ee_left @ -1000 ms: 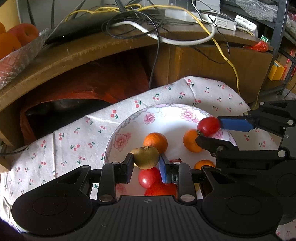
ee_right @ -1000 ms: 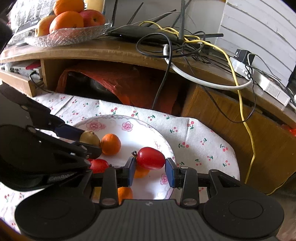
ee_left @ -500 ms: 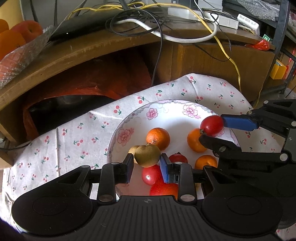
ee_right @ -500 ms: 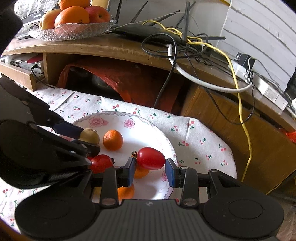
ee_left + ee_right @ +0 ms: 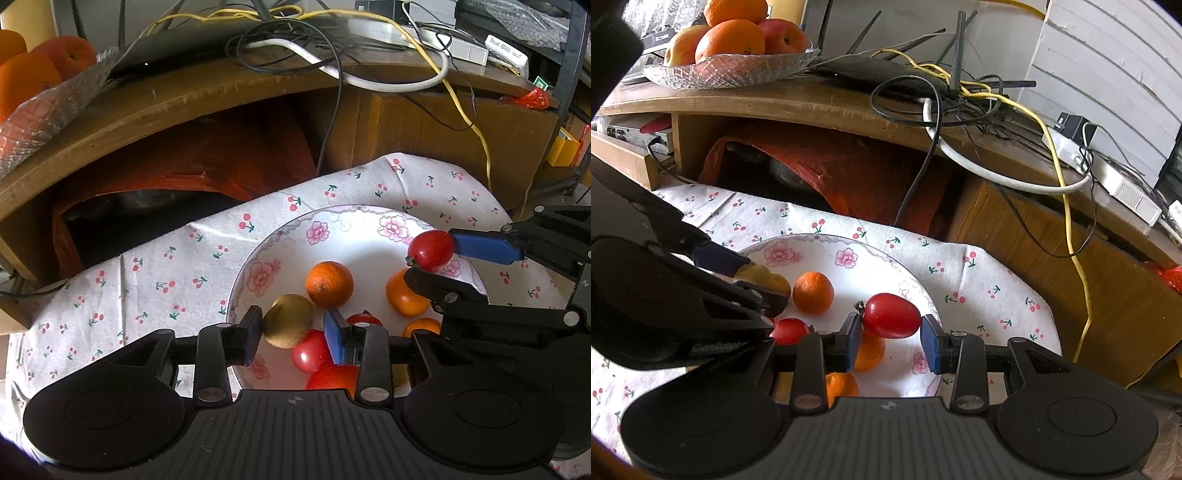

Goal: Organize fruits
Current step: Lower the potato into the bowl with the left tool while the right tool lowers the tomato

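The left gripper [image 5: 291, 330] grips a brownish-yellow round fruit [image 5: 289, 320] between its two pads, low in the centre of the left wrist view, held over the near left part of a white flowered plate [image 5: 332, 236]. The right gripper [image 5: 891, 338] clamps a red oval tomato [image 5: 892, 315] lengthwise between its blue pads, just below the middle of the right wrist view, above the plate's right side; in the left wrist view this same tomato shows at the right edge of the plate. On the plate lie a mandarin [image 5: 328, 283] just beyond the brownish fruit, two more orange fruits nearer the right gripper, and red tomatoes [image 5: 312, 350] partly hidden under the left gripper's fingers. The plate rests on a white cloth with a cherry print [image 5: 155, 273]. At the upper left of the right wrist view, a glass bowl [image 5: 731, 68] of oranges and apples stands on a wooden shelf [image 5: 812, 103], beside tangled cables [image 5: 960, 99].
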Tool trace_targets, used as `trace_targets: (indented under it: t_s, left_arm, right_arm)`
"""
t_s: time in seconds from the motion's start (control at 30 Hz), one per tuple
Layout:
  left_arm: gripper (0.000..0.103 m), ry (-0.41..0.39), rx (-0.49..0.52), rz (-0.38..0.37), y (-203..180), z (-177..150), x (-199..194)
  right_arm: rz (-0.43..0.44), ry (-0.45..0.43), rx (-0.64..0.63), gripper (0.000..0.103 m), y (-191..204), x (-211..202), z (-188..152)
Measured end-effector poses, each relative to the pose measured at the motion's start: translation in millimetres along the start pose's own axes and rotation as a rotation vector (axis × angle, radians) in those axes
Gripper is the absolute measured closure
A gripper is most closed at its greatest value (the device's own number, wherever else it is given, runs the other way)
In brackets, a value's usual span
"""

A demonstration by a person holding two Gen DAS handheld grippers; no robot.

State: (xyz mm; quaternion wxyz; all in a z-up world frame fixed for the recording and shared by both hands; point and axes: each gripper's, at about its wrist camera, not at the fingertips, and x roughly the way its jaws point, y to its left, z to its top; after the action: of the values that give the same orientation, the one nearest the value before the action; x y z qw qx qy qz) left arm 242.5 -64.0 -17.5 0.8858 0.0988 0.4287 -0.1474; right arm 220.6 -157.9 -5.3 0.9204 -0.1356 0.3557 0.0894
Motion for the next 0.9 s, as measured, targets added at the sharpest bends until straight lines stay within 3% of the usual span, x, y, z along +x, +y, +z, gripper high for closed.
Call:
trace_targets:
  t_s: [0.9]
  left_arm:
    - [0.05, -0.007, 0.001, 0.004, -0.4, 1.8, -8.5]
  right_arm:
    - [-0.011, -0.006, 0.013, 0.067, -2.4, -8.5, -0.8]
